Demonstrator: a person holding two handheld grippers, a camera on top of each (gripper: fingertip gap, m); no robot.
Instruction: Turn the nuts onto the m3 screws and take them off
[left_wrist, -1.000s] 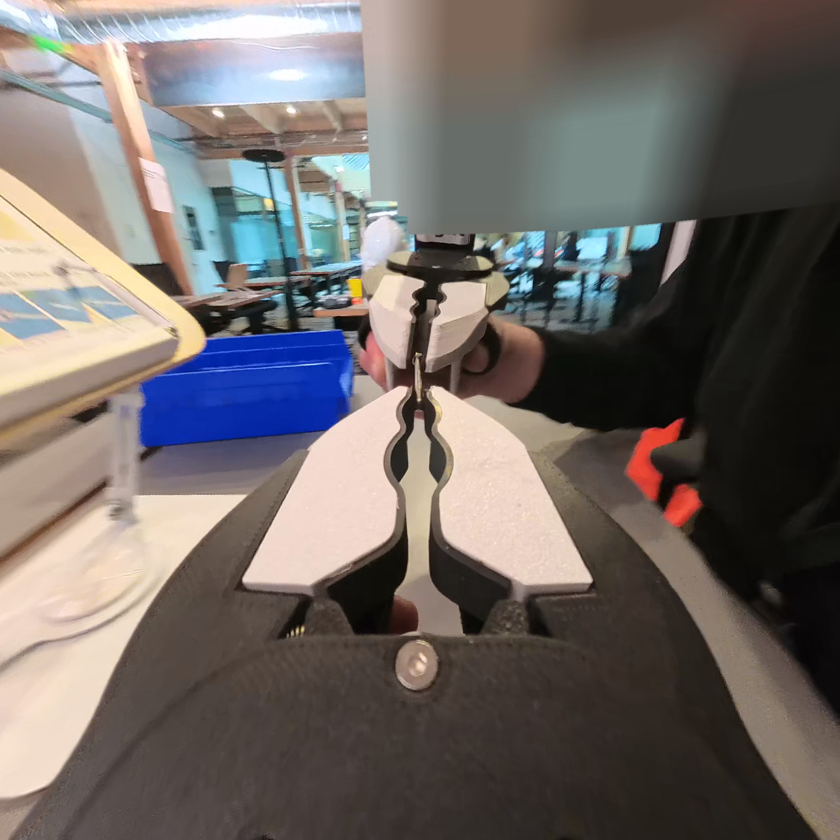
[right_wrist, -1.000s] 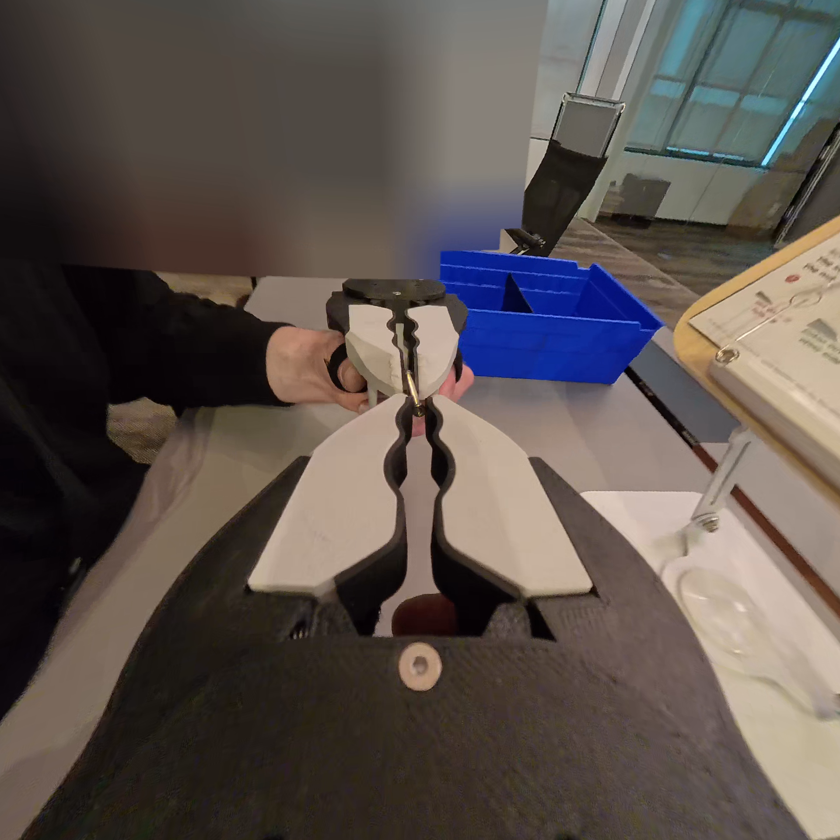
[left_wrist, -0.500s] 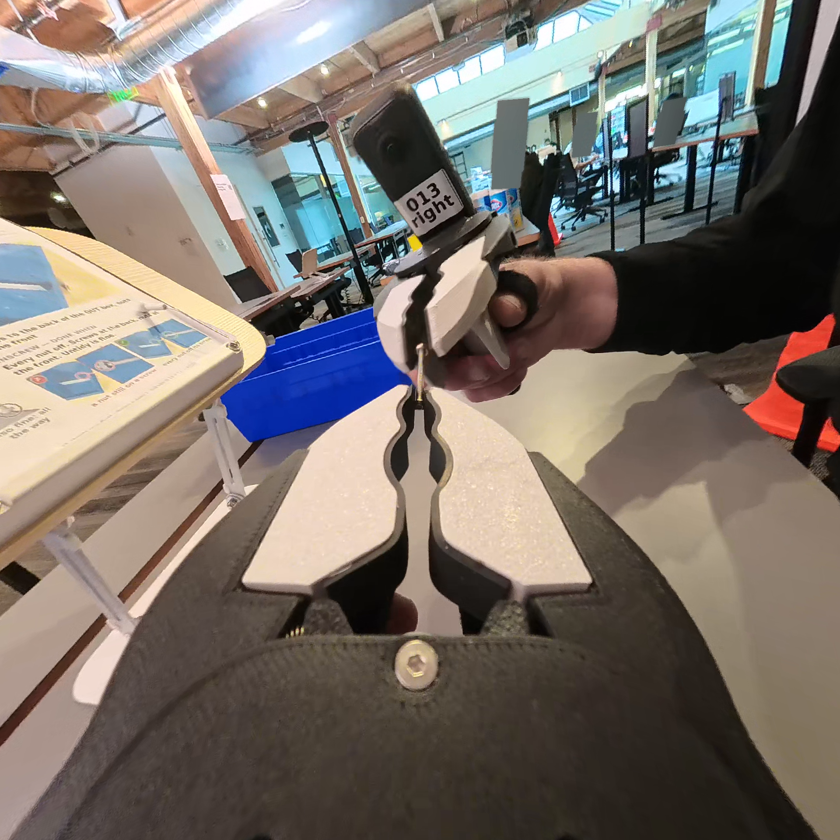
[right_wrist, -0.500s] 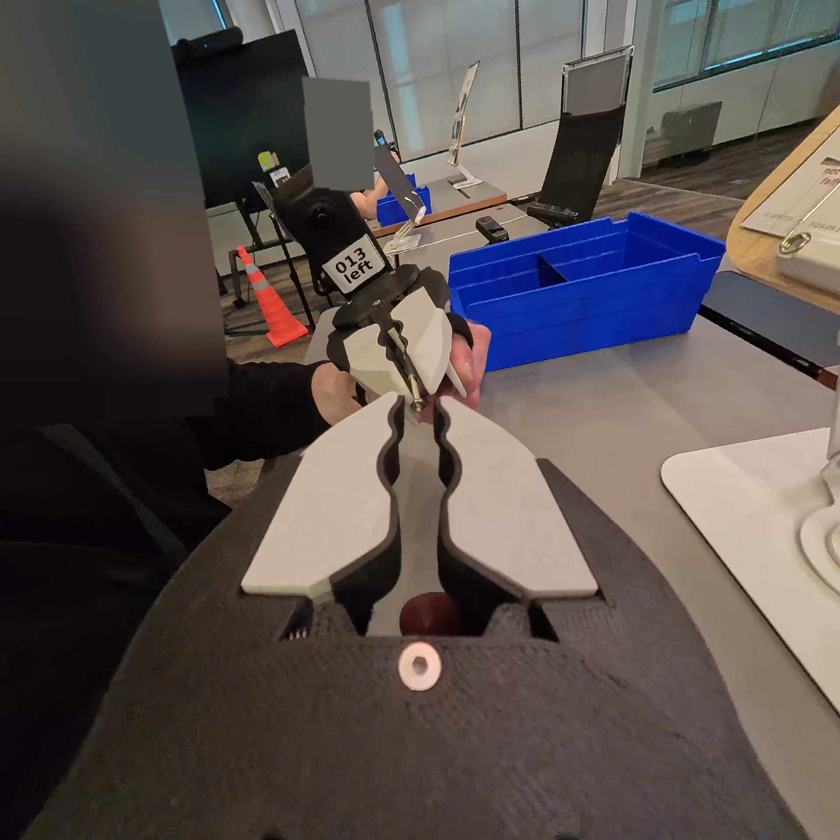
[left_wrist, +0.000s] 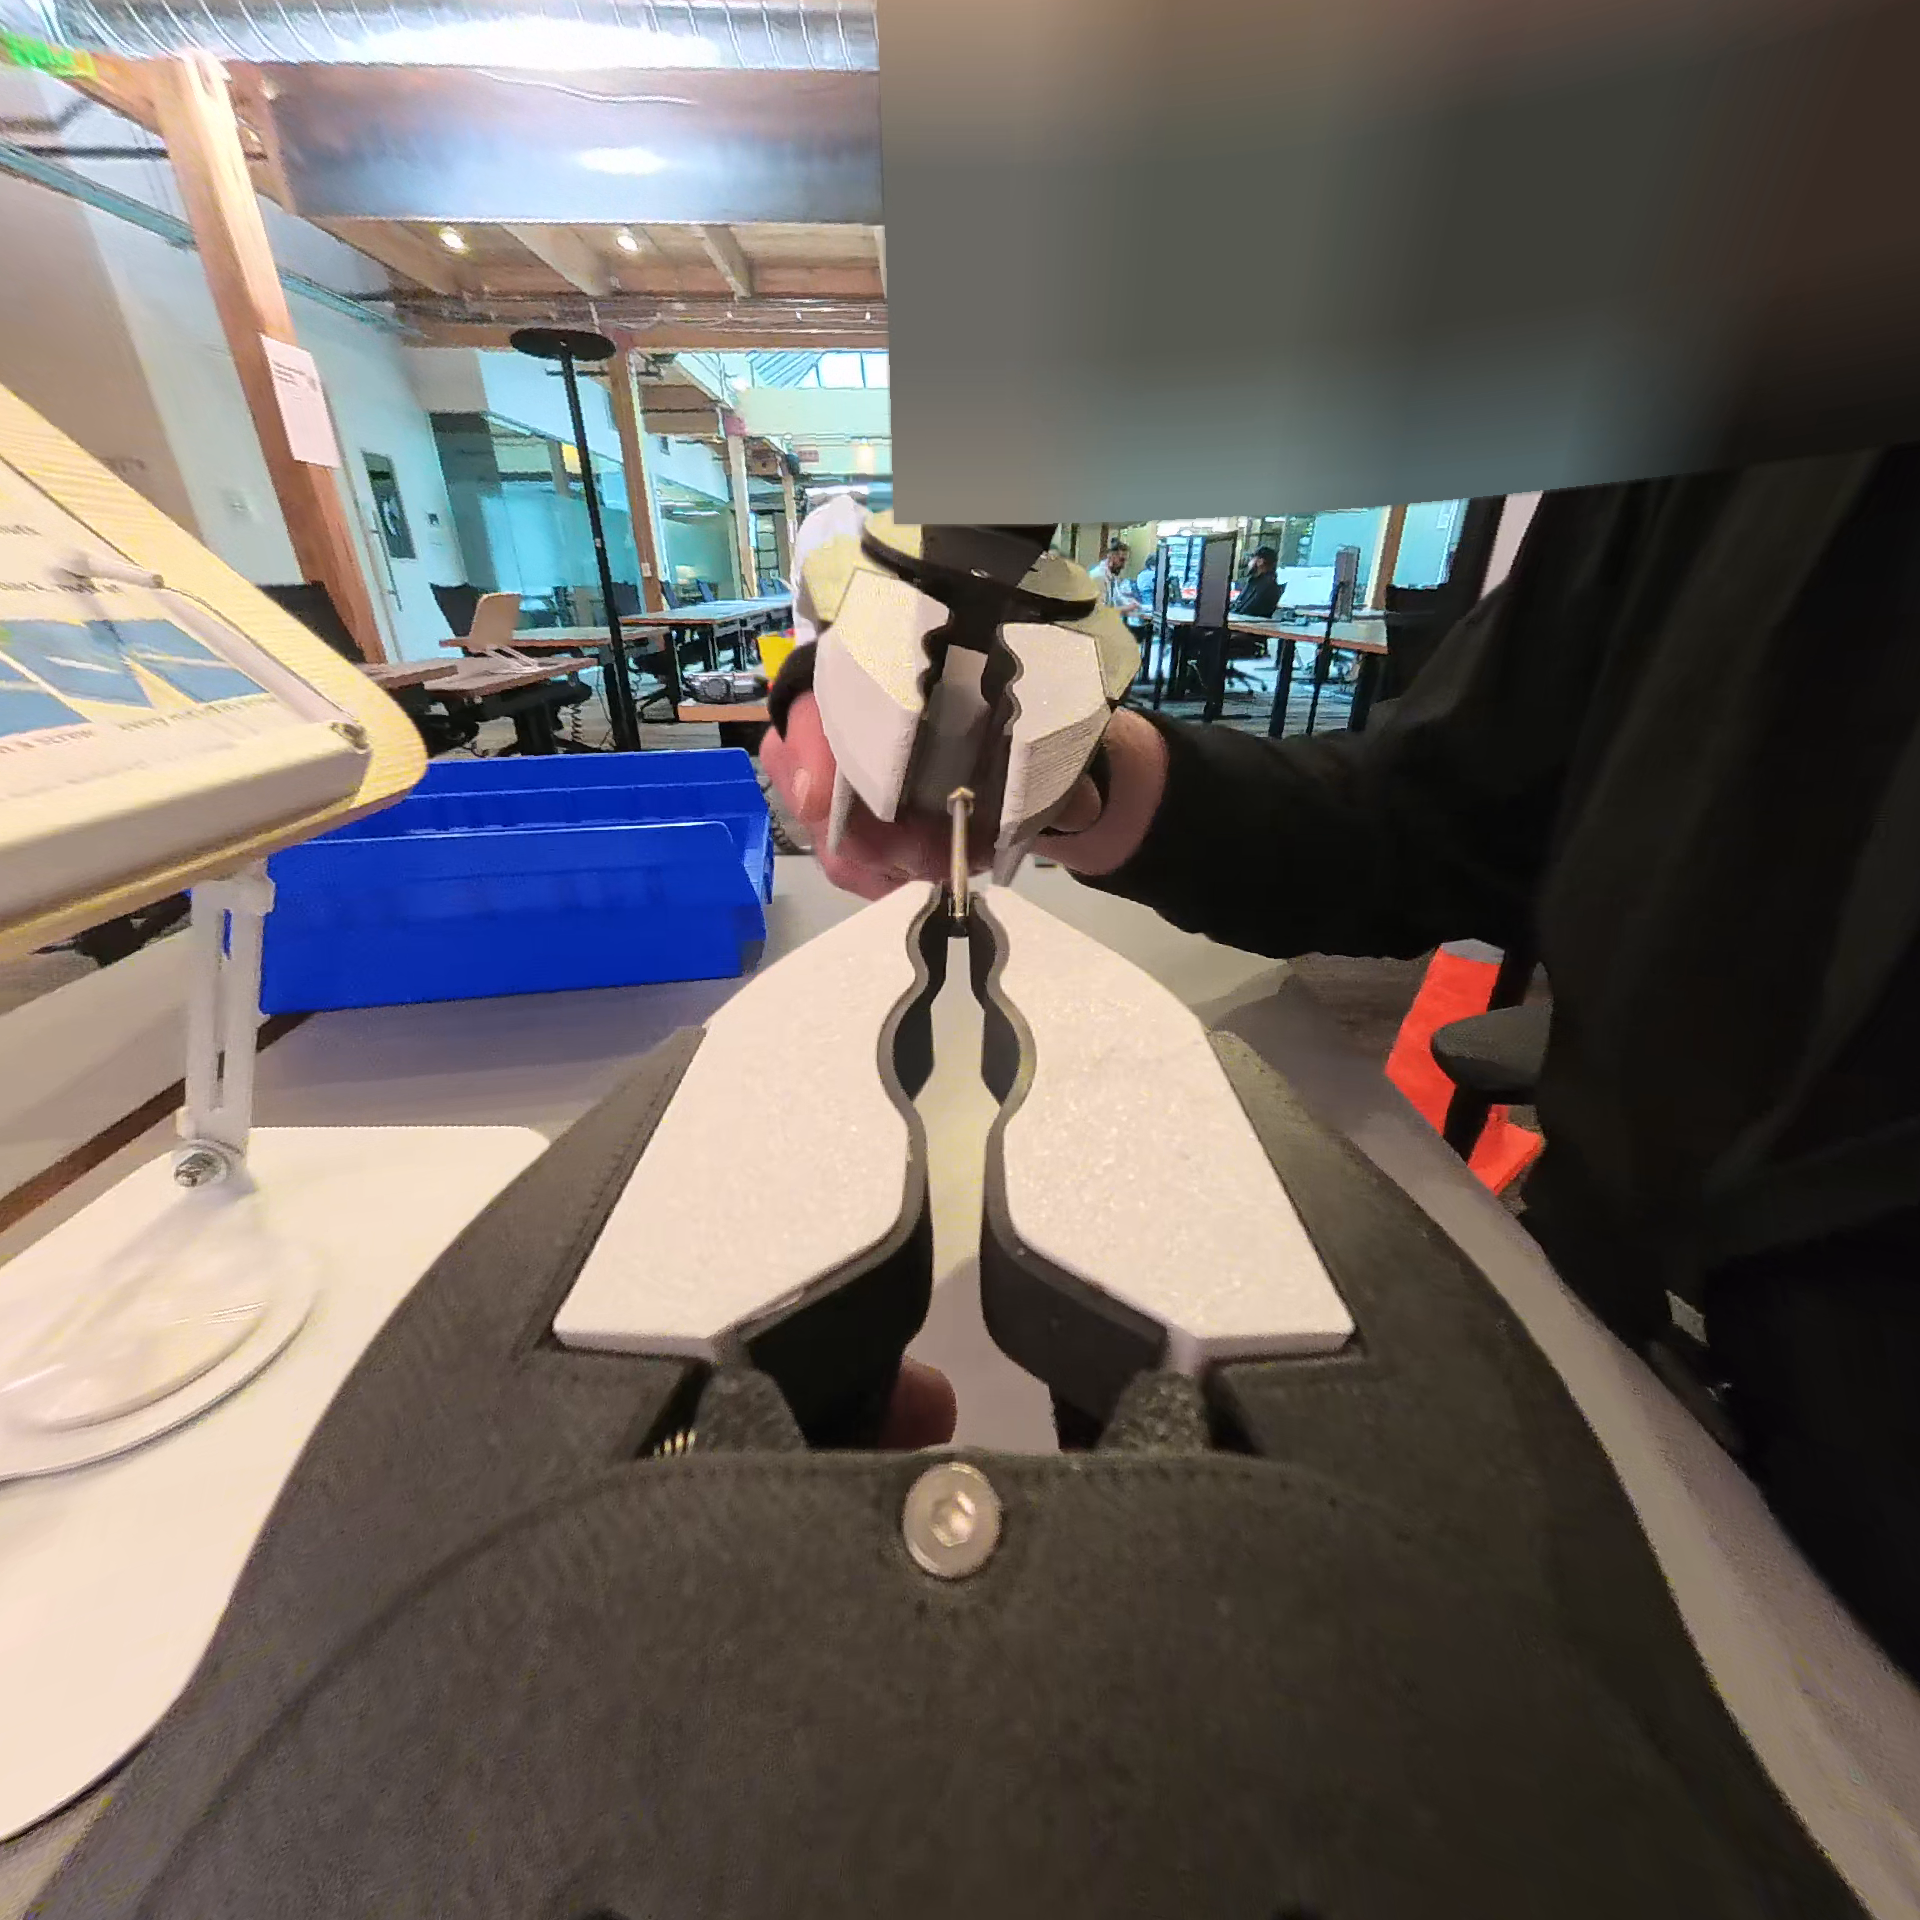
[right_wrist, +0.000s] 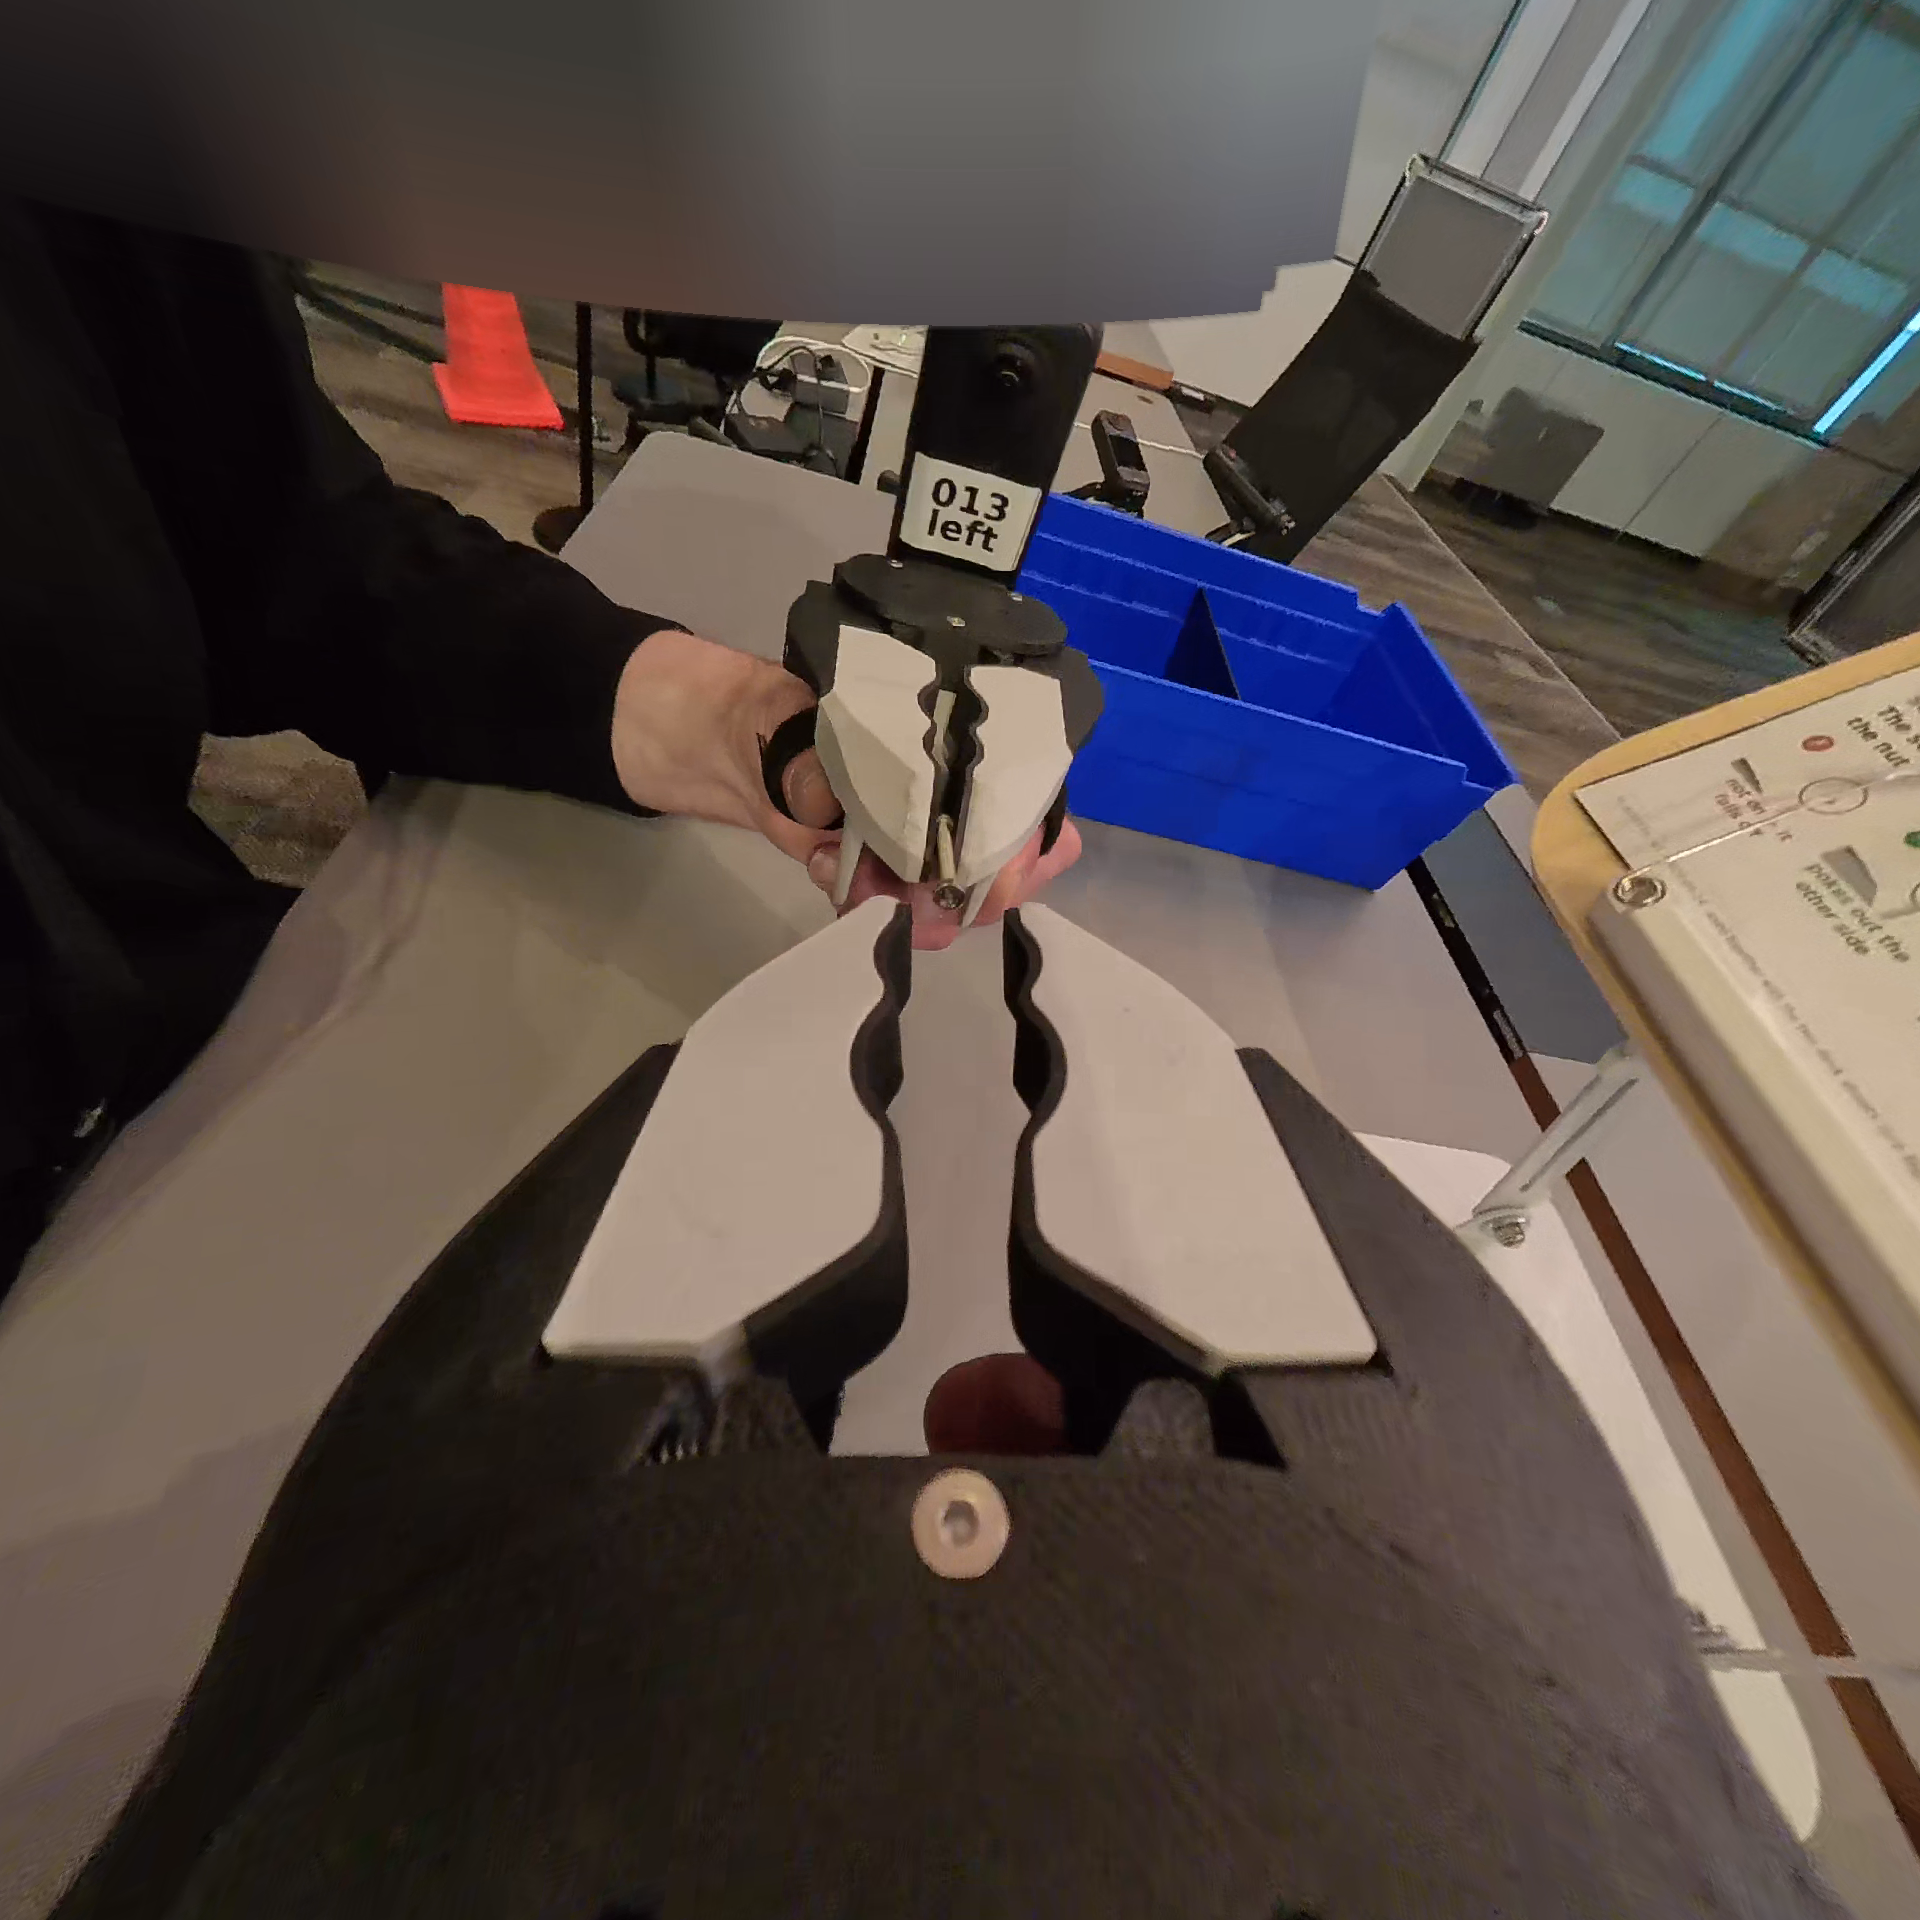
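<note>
My left gripper (left_wrist: 958, 902) is shut on a thin silver m3 screw (left_wrist: 960, 847), gripped at one end between the tips. The screw points away toward my right gripper (left_wrist: 940, 821), and its free end carries a small wider piece, nut or head, I cannot tell which. In the right wrist view my right gripper (right_wrist: 951, 923) is open and empty, its tips a short way in front of the screw (right_wrist: 943, 862). The left gripper (right_wrist: 940, 881) faces it with the screw sticking out. Both are held above the grey table (right_wrist: 520, 987).
A blue divided bin (right_wrist: 1247, 727) stands on the table behind the grippers and also shows in the left wrist view (left_wrist: 499, 883). An instruction board (right_wrist: 1766, 935) on a stand with a white base (left_wrist: 104, 1558) sits at the side. The person's black sleeve (left_wrist: 1558, 779) is close.
My right gripper was shut on the screw's free end; it has opened and drawn back a little. Both grippers tilted upward half a second ago and are level again.
</note>
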